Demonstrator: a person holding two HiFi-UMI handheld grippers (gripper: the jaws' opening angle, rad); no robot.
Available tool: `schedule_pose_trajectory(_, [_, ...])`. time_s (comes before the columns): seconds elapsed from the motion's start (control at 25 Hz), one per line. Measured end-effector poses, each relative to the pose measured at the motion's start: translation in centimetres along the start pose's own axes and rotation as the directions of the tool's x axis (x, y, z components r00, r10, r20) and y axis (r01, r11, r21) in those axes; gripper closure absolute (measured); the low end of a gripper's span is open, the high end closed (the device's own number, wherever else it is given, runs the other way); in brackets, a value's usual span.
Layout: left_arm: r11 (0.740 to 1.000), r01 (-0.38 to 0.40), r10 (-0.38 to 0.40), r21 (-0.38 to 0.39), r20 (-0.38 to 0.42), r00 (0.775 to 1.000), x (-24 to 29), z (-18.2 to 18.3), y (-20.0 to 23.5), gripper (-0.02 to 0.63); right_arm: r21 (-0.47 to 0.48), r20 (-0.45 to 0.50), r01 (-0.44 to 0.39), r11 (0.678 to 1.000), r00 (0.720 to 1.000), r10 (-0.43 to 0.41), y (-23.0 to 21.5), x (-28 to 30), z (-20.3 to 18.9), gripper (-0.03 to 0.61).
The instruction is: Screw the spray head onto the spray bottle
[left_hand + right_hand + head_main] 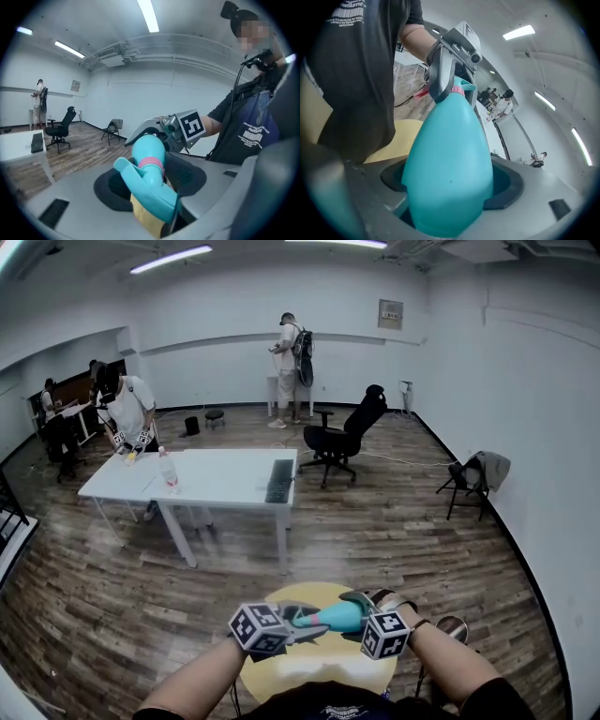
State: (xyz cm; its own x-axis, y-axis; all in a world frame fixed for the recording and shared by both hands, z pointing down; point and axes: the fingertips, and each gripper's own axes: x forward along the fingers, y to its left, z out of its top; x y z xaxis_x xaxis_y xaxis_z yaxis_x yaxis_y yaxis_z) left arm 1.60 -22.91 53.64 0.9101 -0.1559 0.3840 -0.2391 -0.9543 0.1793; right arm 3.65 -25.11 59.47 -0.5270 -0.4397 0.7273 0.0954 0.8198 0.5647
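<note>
I had the spray bottle [450, 154] up in the air between my two hands, lying roughly level above the round yellow counter [286, 667] and not resting on it. My right hand-held gripper [449, 201] was clenched around the bottle's wide teal body, which filled the gap between its jaws, narrow end pointing away toward my other hand. My left hand-held gripper [152, 183] was closed on the spray head [146, 190], the teal trigger part sitting between its pads with the nozzle sticking out to one side. The pink collar [151, 163] sat right where the head met the bottle's neck. The two grippers faced each other, close together, with the bottle spanning the space from one to the other.
</note>
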Motion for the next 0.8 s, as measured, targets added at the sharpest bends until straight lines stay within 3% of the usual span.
schedule_pose_trajectory(0.12, [0.978,0.03,-0.011,-0.205,0.092,0.996,-0.2,0.2,0.9,0.374,0.047,0.006,-0.032,0.998,0.999,0.032,0.2,0.4,-0.5,0.133])
schedule_pose_trajectory(0.24, [0.905,0.082,0.052,-0.418,0.299,0.953,-3.9,0.8,3.7,0.279,0.188,-0.022,-0.014,0.982,1.0,0.018,-0.3,0.4,-4.9,0.131])
schedule_pose_trajectory(0.32, [0.864,0.067,0.133,-0.498,0.355,0.925,-7.6,-0.1,5.9,0.272,0.289,-0.061,0.014,0.957,0.998,0.004,-0.6,-0.5,-9.1,0.13])
schedule_pose_trajectory(0.4, [0.851,0.019,0.192,-0.526,0.343,0.92,-10.1,-1.3,7.3,0.272,0.323,-0.103,0.04,0.945,0.995,-0.006,-0.8,-1.6,-11.6,0.13])
schedule_pose_trajectory(0.48, [0.865,0.003,0.179,-0.502,0.313,0.933,-10.1,-1.6,7.2,0.27,0.279,-0.118,0.049,0.959,0.993,-0.016,-1.0,-2.0,-10.9,0.13])
schedule_pose_trajectory(0.68, [0.943,0.093,-0.032,-0.321,0.188,0.982,-2.0,0.0,2.1,0.247,0.041,-0.041,0.012,0.999,0.999,-0.01,-0.4,-0.3,-1.1,0.129])
schedule_pose_trajectory(0.72, [0.961,0.094,-0.059,-0.258,0.142,0.988,-0.7,0.1,0.9,0.265,0.002,-0.041,0.003,1.0,0.999,-0.003,0.0,-0.1,-0.2,0.129])
schedule_pose_trajectory(0.8, [0.99,0.063,-0.057,-0.123,0.05,0.997,0.4,0.0,-0.6,0.373,-0.021,-0.039,-0.024,0.999,0.999,0.023,0.8,0.0,0.0,0.129])
